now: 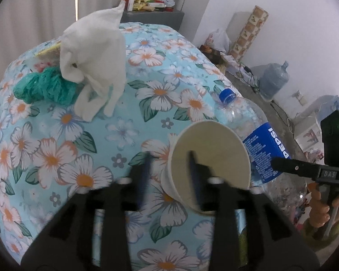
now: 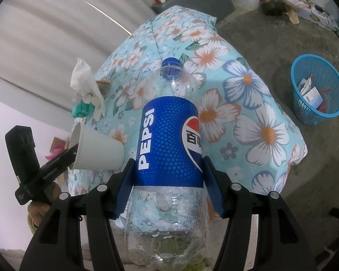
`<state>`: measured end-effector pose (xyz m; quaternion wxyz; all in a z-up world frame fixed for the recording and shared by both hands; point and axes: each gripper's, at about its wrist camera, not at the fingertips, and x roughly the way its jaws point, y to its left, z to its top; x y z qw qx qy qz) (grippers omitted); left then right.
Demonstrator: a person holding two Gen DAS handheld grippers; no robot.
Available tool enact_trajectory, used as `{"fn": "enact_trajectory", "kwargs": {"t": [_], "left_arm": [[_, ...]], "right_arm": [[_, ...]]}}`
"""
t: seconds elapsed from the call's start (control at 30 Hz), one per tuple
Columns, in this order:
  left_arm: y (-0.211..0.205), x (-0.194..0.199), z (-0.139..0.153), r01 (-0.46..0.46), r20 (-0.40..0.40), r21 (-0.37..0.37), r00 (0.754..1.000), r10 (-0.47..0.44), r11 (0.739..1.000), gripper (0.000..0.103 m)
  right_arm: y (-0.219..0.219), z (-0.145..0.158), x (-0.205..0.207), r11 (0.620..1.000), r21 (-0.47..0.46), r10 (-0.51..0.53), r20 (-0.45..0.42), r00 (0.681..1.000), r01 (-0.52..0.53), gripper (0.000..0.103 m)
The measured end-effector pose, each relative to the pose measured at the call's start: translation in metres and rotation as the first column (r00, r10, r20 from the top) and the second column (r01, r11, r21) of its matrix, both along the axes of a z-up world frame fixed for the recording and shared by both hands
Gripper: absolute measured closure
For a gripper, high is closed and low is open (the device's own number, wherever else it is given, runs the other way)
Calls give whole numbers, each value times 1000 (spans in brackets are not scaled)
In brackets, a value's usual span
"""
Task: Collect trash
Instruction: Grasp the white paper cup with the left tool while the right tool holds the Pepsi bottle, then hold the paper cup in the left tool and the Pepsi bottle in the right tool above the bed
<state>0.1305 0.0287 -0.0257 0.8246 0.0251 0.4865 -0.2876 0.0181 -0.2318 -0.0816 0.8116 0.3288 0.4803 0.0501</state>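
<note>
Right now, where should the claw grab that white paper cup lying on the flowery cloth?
Take the paper cup by its rim: one finger inside the open mouth, one outside the wall. It lies on its side on the flowery cloth, mouth facing the left claw, so come straight in from that open end. The thin wall probably squashes, so squeeze gently. The bottle beside it blocks the right side.

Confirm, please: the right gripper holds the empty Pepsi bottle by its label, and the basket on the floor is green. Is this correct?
Not quite. The basket on the floor is blue, not green, as the right wrist view shows. The rest holds: the right gripper is closed on the empty Pepsi bottle, with its pads at the lower part of the label.
</note>
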Motion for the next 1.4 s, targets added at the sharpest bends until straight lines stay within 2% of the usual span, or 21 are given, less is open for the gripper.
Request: {"fn": "enact_trajectory", "kwargs": {"t": [0.13,0.3,0.37,0.47,0.6,0.7,0.87,1.0,1.13,1.4], "left_arm": [[0,-7,11,9,55,-9,998,-8,1000,40],[4,-21,26,47,112,-66,993,-39,997,26],[5,-30,31,95,123,-94,989,-83,991,19],[3,-44,28,162,116,-99,982,-151,982,17],[-2,-56,10,156,120,7,981,-155,988,17],[0,-55,0,107,112,38,988,-110,994,17],[0,-39,-8,23,132,9,991,-24,1000,17],[-7,-35,-4,39,155,-36,987,-33,999,17],[-16,-35,-3,44,177,-33,983,-37,999,17],[-23,-31,-2,39,199,-52,980,-28,998,32]], "right_arm": [[0,0,0,1000,11,-2,-2,1000,2,45],[0,0,1,1000,22,1,-1,1000,-1,45],[-1,-1,1,1000,25,2,-1,1000,-2,45],[-2,-3,1,999,36,3,-3,1000,-3,45],[-3,-4,2,999,42,6,-7,1000,-6,45],[-3,-5,3,999,46,7,-8,1000,-6,45],[-4,-7,2,998,64,1,-12,1000,0,45],[-4,-7,2,998,67,-6,-13,1000,7,45],[-3,-6,2,998,65,-6,-14,1000,7,45],[-3,-7,2,998,66,-6,-14,1000,7,45]]}}
